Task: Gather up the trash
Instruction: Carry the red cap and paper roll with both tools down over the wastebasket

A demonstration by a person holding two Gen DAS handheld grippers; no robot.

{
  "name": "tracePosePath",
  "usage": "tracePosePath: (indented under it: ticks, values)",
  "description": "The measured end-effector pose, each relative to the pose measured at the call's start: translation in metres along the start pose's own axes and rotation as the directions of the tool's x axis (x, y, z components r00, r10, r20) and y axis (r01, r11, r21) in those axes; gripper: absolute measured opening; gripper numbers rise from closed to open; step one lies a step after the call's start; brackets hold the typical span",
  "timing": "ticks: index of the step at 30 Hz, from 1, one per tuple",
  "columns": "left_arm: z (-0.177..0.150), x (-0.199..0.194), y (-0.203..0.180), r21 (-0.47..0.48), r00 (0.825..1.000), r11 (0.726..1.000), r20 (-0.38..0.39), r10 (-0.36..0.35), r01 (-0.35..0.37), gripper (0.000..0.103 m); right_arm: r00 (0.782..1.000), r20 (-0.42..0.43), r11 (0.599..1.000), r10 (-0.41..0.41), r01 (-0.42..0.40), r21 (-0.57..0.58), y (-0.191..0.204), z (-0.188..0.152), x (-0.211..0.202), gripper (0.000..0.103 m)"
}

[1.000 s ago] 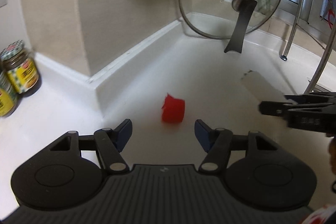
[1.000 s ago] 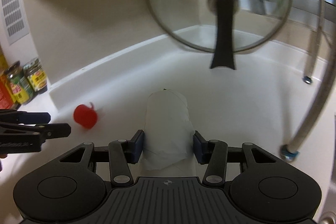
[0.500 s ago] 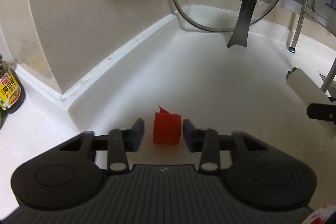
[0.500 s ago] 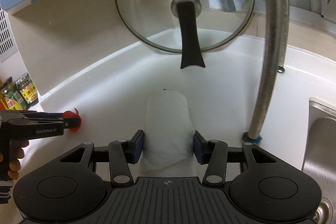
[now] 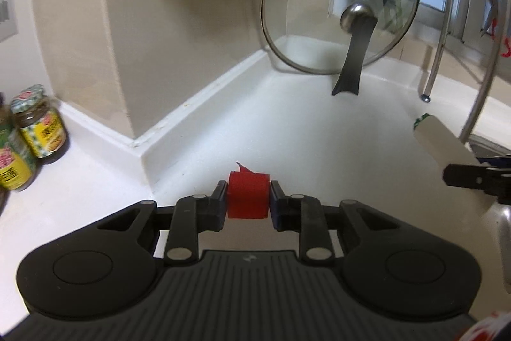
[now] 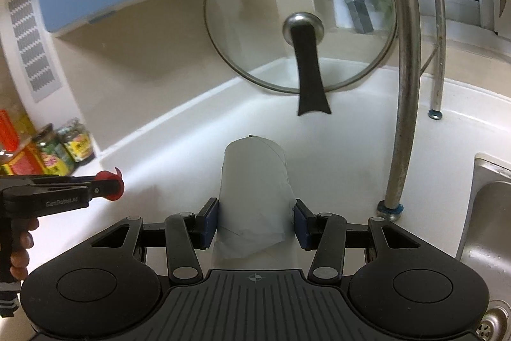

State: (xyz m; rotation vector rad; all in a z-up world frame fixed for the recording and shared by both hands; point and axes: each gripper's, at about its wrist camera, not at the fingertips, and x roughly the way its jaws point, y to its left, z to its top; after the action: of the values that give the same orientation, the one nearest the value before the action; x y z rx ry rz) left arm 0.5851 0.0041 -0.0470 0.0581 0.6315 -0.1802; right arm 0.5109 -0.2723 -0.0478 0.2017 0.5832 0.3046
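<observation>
A small red bottle cap with a torn tab sits between the pads of my left gripper, which is shut on it just above the white counter. The same red cap shows at the left of the right wrist view, pinched at the tip of the left gripper. My right gripper is shut on a crumpled white paper cup, held above the counter. That white cup also sticks up at the right edge of the left wrist view.
A glass pan lid with a black handle leans in the back corner. Sauce jars stand on the raised ledge at left. A steel tap pipe and a sink lie to the right. A person's fingers hold the left gripper's handle.
My left gripper moved forward around the red cap, shut on it and lifted it off the counter. My right gripper kept its hold on the white cup and drifted toward the tap.
</observation>
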Motion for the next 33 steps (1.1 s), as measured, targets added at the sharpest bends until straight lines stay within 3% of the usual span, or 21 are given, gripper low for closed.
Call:
tracePosePath:
  ticks: [7, 14, 24, 33]
  values:
    - [-0.022, -0.07, -0.011, -0.059, 0.999, 0.998, 0.035, 0.026, -0.024, 0.024, 0.995, 0.005, 0.995, 0.103, -0.103, -0.019, 0.011, -0.011, -0.036, 0.049]
    - [-0.062, -0.145, -0.033, -0.126, 0.994, 0.987, 0.036, 0.101, -0.096, 0.024, 0.974, -0.023, 0.972, 0.226, -0.227, -0.059, 0.024, -0.033, -0.083, 0.049]
    - [-0.125, -0.239, -0.083, -0.219, 0.976, 0.954, 0.019, 0.215, -0.206, 0.024, 0.926, -0.08, 0.92, 0.37, -0.377, -0.111, 0.034, -0.073, -0.157, 0.049]
    - [-0.177, -0.287, -0.118, -0.305, 0.962, 0.914, -0.029, 0.272, -0.268, 0.024, 0.87, -0.176, 0.869, 0.46, -0.482, -0.114, 0.043, -0.117, -0.195, 0.049]
